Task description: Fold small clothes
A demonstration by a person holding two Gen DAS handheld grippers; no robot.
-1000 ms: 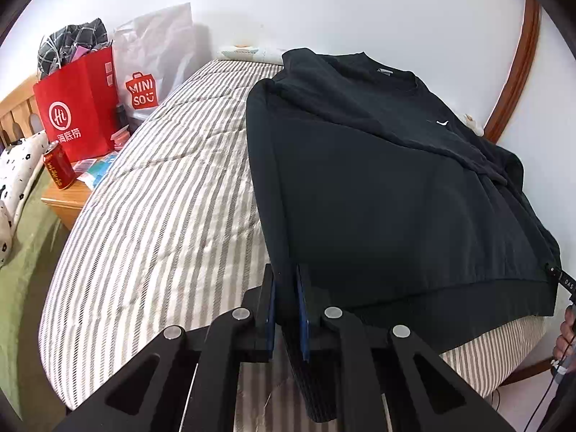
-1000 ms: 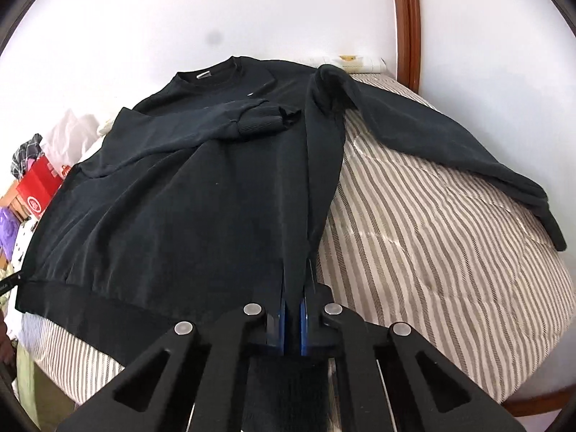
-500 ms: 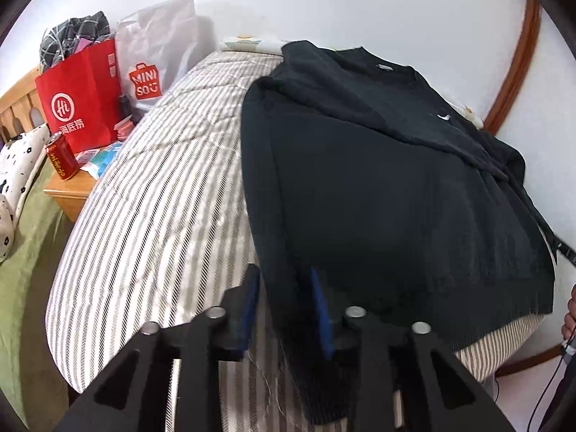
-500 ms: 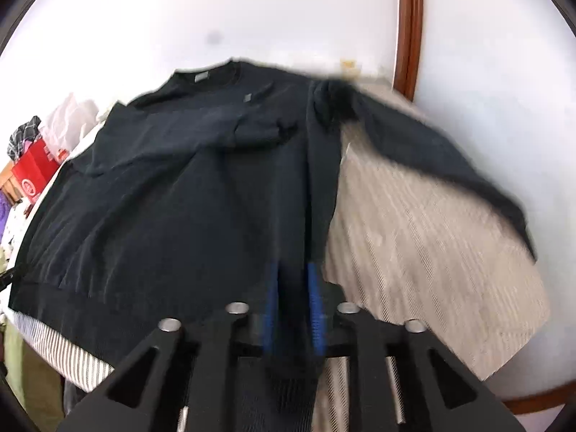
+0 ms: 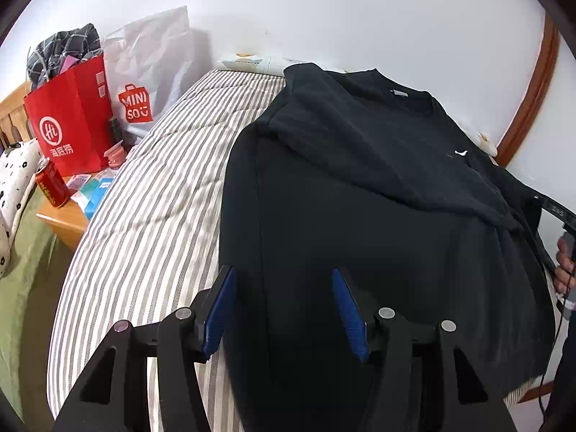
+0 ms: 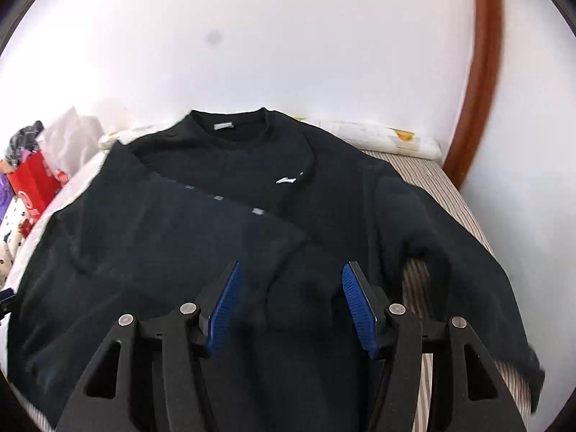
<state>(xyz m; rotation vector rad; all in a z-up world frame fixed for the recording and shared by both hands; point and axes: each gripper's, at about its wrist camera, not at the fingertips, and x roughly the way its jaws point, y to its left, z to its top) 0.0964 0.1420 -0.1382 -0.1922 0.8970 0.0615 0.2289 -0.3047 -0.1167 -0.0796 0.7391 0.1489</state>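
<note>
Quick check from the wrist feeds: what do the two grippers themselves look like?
Both match. The left gripper and right gripper have black angular linkage arms with triangular cut-outs, silver round pivot pins, and ribbed blue pads on the inner finger faces. A thin dark cable hangs at the left view's right edge.

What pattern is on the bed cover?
Grey and white stripes on the bed cover, clearest in the left wrist view.

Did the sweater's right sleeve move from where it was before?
Yes. The sleeve lay stretched out over the striped bedding toward the wall; now it lies much nearer the sweater's body, covering less bedding.
</note>
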